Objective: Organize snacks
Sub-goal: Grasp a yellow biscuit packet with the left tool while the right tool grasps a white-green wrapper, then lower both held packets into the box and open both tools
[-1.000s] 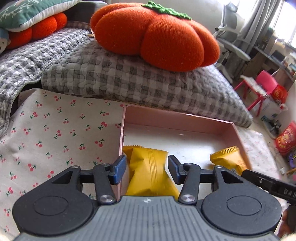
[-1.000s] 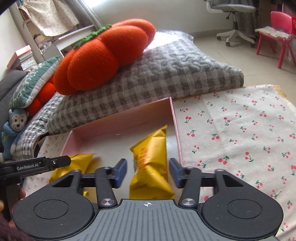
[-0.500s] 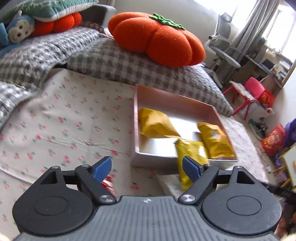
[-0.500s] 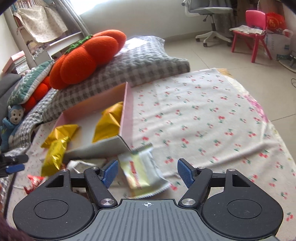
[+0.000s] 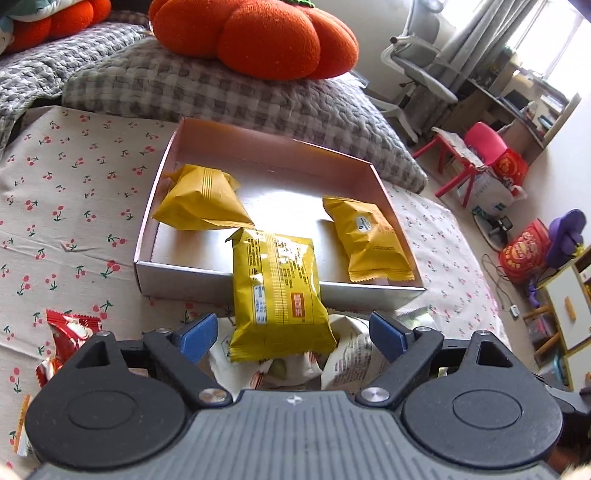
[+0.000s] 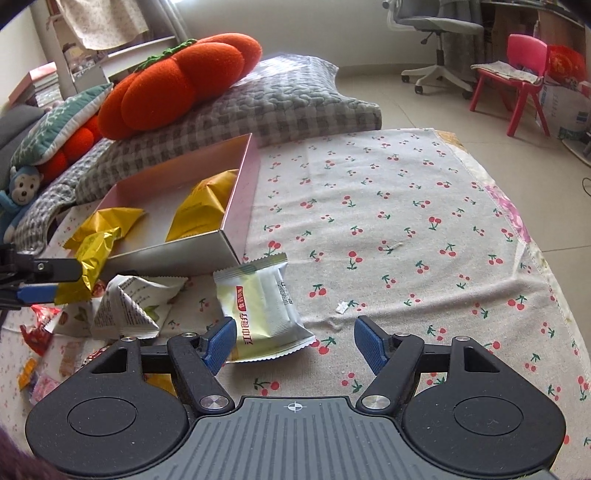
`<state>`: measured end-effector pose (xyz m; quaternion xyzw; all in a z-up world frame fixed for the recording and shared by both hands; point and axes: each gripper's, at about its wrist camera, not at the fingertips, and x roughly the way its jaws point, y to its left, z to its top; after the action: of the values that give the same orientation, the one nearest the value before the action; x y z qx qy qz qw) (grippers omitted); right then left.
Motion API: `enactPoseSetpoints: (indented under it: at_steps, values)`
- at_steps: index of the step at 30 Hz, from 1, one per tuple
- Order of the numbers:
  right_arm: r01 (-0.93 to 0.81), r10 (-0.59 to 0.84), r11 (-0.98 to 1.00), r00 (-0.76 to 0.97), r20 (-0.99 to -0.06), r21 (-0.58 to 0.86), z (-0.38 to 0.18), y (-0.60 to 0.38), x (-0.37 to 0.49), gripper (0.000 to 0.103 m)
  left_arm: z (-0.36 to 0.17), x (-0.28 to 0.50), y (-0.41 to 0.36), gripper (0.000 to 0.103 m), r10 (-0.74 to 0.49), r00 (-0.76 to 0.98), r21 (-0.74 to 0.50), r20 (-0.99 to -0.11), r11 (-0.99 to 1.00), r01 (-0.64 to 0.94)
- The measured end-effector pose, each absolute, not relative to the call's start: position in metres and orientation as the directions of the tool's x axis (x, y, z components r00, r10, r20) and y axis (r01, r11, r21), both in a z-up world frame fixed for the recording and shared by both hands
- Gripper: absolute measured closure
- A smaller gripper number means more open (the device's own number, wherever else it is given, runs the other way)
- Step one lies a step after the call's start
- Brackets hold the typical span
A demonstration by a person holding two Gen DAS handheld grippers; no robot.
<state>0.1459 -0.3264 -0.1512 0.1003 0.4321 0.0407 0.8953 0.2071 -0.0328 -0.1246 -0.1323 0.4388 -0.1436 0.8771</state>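
- The cherry-print cloth (image 6: 388,206) covers the surface, with a grey checked cushion (image 5: 229,92) and an orange pumpkin pillow (image 5: 258,33) behind it.
- The pink box (image 5: 258,147) sits on the cloth and now shows whole in both views; a second ago it filled the frame close up.
- Two yellow packets (image 5: 203,199) lie inside the box, one at the left and one at the right; a third yellow packet (image 5: 279,291) leans over the front wall, half in, half out.
- The left tongs (image 5: 291,332) have drawn back from the box. Their jaws are opening, wider than a second ago, and the leaning packet lies between them untouched.
- The right tongs (image 6: 295,341) stand apart over a white-and-green packet (image 6: 262,314) on the cloth just in front of the box corner; a second ago a yellow packet sat between them.
- White wrappers (image 6: 129,306) and red sweets (image 5: 72,328) lie loose before the box.
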Motion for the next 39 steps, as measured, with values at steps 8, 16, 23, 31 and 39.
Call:
enactPoseSetpoints:
  at_steps: [8,16,23,31,39]
  values:
    - [-0.037,0.156,0.985,0.615,-0.773,0.169,-0.154,-0.309,0.161,0.031,-0.136,0.216,-0.041,0.024,-0.302,0.563,-0.297,-0.769,0.949,0.104]
    - [-0.112,0.137,0.99,0.58,-0.803,0.087,-0.173,-0.28,0.178,0.034,-0.139,0.216,-0.039,0.046,-0.257,0.582,-0.248,-0.771,0.964,0.097]
    - [-0.144,0.103,0.989,0.603,-0.791,0.019,-0.165,-0.268,0.169,0.057,-0.129,0.2,-0.025,0.05,-0.288,0.596,-0.267,-0.75,0.956,0.125]
    - [-0.135,0.173,0.985,0.648,-0.742,0.111,-0.121,-0.28,0.155,0.057,-0.098,0.175,0.004,0.05,-0.336,0.624,-0.334,-0.705,0.934,0.125]
    - [-0.205,0.334,0.942,0.633,-0.699,0.265,-0.096,-0.251,0.214,0.057,-0.074,0.224,-0.016,0.05,-0.325,0.649,-0.324,-0.688,0.938,0.126]
